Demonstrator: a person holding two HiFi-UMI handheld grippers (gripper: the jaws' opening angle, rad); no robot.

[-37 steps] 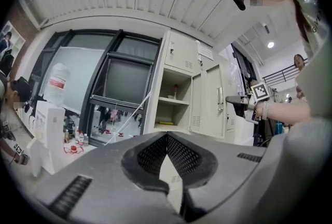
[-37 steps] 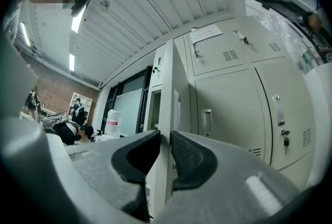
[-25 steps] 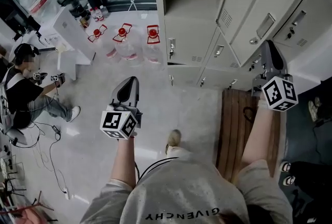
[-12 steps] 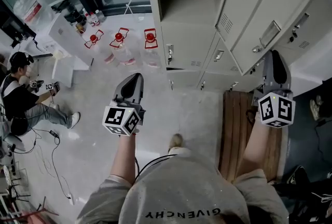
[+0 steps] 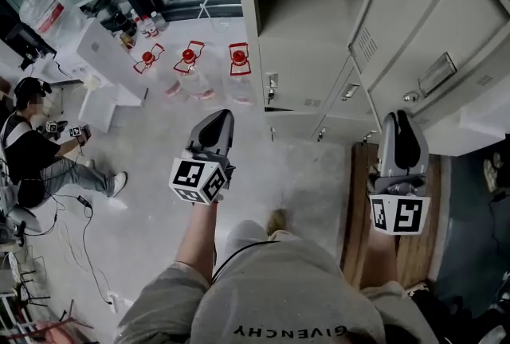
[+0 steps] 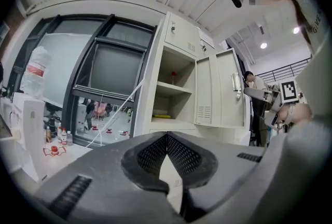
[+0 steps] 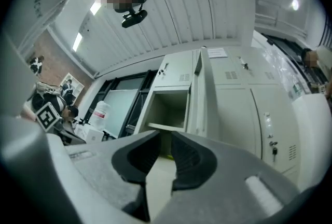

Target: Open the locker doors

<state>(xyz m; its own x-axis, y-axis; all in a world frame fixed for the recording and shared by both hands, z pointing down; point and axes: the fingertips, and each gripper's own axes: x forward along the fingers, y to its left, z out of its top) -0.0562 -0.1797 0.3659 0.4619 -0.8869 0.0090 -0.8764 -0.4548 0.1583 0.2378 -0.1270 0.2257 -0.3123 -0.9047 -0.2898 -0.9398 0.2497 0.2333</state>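
A bank of grey lockers (image 5: 319, 80) fills the top right of the head view. One upper compartment (image 5: 307, 8) stands open, its door (image 5: 414, 32) swung out to the right. In the left gripper view the same open compartment (image 6: 174, 93) shows shelves and its door (image 6: 220, 93). Closed doors (image 7: 236, 109) lie right of the open compartment (image 7: 168, 109) in the right gripper view. My left gripper (image 5: 217, 118) (image 6: 166, 136) is shut on nothing, short of the lockers. My right gripper (image 5: 396, 118) (image 7: 165, 139) is open by a narrow gap, empty, below the swung door.
Several red-capped water jugs (image 5: 190, 56) stand on the floor left of the lockers. A wooden bench (image 5: 358, 199) lies under my right arm. A person (image 5: 36, 147) sits on the floor at far left beside a white cabinet (image 5: 103, 44) and cables (image 5: 84, 239).
My right gripper has come down and left in the picture, away from the open door. My left gripper has shifted slightly right, toward the lockers. The head view has swung a little.
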